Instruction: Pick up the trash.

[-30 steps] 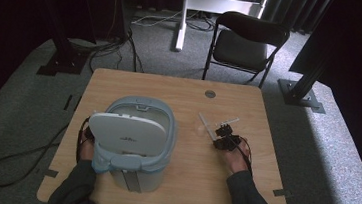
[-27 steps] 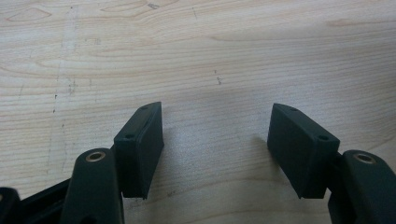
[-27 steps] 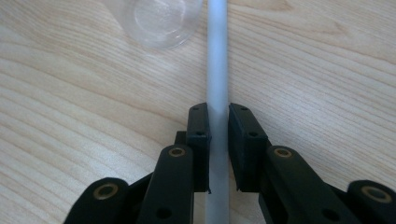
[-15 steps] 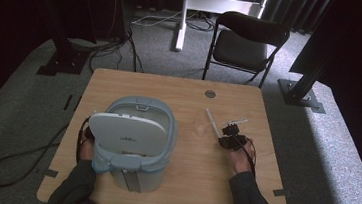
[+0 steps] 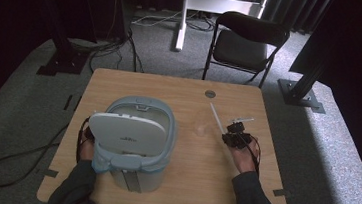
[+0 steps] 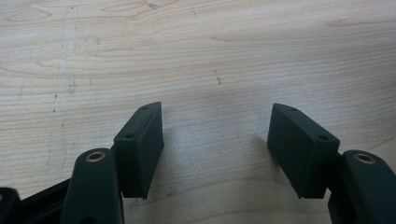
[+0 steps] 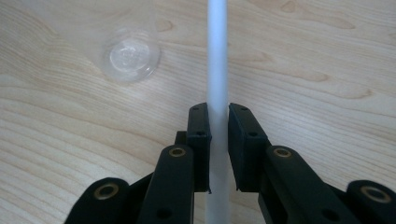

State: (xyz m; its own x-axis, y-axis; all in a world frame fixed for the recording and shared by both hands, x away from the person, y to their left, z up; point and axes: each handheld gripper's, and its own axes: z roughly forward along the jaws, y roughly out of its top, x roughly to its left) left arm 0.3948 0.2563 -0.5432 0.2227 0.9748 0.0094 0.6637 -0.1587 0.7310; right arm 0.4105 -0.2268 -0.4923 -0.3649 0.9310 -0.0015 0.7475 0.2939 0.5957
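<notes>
On the table [image 5: 190, 90], the lidded container [image 5: 132, 140] stands near the left edge and reaches close to the near edge. The clear cup [image 5: 201, 123] stands near the middle. The straw [image 5: 216, 118] lies right of the cup, toward the right edge.

Most of the left half of the table [image 5: 260, 200] is eaten up by that big grey bin [image 5: 137, 143] with its lid tipped up, so there's hardly any way around on that side. The middle is mostly bare wood, apart from a clear cup [image 5: 202, 124] standing near the white straw [image 5: 216, 117] poking out of the right gripper [image 5: 227, 136]. The near right corner and the back edge are open wood too.
</notes>
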